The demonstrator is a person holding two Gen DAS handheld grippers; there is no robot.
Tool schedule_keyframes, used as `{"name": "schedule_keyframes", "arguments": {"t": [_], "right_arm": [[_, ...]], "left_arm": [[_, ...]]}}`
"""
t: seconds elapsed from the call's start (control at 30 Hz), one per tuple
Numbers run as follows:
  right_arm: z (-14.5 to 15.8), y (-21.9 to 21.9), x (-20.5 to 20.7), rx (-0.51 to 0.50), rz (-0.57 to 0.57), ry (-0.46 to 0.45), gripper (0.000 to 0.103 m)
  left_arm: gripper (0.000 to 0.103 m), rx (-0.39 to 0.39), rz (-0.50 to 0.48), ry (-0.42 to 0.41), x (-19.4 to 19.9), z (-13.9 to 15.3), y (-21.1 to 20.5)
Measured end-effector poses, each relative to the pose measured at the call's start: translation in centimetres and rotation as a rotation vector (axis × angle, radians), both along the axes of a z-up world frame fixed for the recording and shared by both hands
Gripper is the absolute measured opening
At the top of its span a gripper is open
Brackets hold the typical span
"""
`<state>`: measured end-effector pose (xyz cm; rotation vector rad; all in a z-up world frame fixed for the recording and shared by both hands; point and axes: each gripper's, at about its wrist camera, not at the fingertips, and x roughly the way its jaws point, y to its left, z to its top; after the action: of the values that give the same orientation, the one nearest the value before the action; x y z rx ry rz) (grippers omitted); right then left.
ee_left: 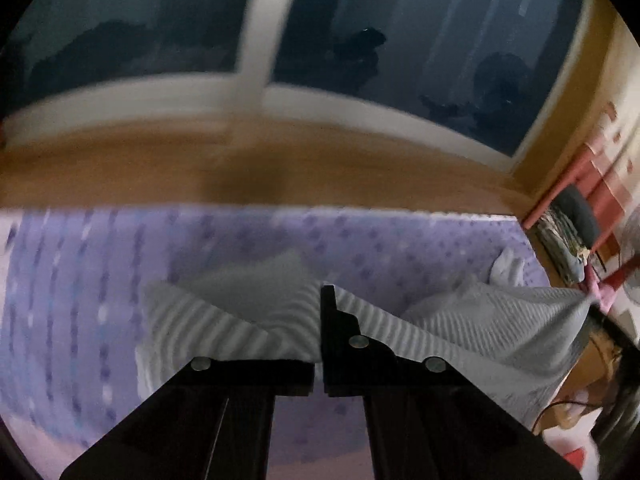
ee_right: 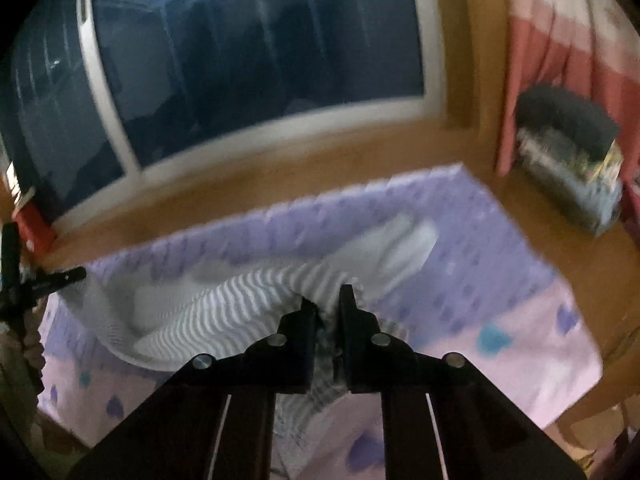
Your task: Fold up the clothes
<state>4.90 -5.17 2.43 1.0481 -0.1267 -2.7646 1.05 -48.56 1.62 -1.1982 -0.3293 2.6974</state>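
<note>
Both pinches set: your left hand-held gripper and right hand-held gripper are clamped on the striped garment, lifted partly off the purple sheet. Raise evenly, keep the edge taut, avoid twisting.

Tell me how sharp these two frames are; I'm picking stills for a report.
Left wrist view: window frame and purple bedsheet smeared by motion blur, left hand-held gripper crisp. Right wrist view: striped garment and curtain soft, glare spots top, fisheye bends edges.
</note>
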Motion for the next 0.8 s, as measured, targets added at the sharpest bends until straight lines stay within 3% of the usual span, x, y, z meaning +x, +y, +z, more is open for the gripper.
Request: {"name": "schedule_keyframes", "arguments": {"t": [0.2,0.47,0.53,0.6,0.7,0.8], "right_arm": [[-0.2,2.2,-9.0,0.120,-0.039,-0.001,0.009],[-6.6,-0.1,-19.6,0.231,0.020,-0.119,0.009],[-8.8,-0.2,-21.7,0.225,0.010,-0.176,0.009],[-10.8,0.5,-23.6,0.200,-0.030,-0.249,0.009],[-12.2,1.9,-25.0,0.172,-0.123,-0.302,0.015],[-12.0,2.5,-25.0,0.175,-0.123,-0.327,0.019]], "left_arm": [[0.002,-0.088,-0.083,0.015,-7.0,0.9,5.9],[0.005,-0.134,-0.114,-0.149,-13.3,-3.9,10.4],[0.008,-0.143,-0.093,-0.187,-13.9,-5.0,10.4],[0.011,-0.147,-0.014,-0.204,-14.2,-5.4,9.1],[0.011,-0.084,0.088,-0.237,-14.3,-5.8,6.0],[0.011,-0.008,0.067,-0.258,-13.2,-5.5,3.8]]}}
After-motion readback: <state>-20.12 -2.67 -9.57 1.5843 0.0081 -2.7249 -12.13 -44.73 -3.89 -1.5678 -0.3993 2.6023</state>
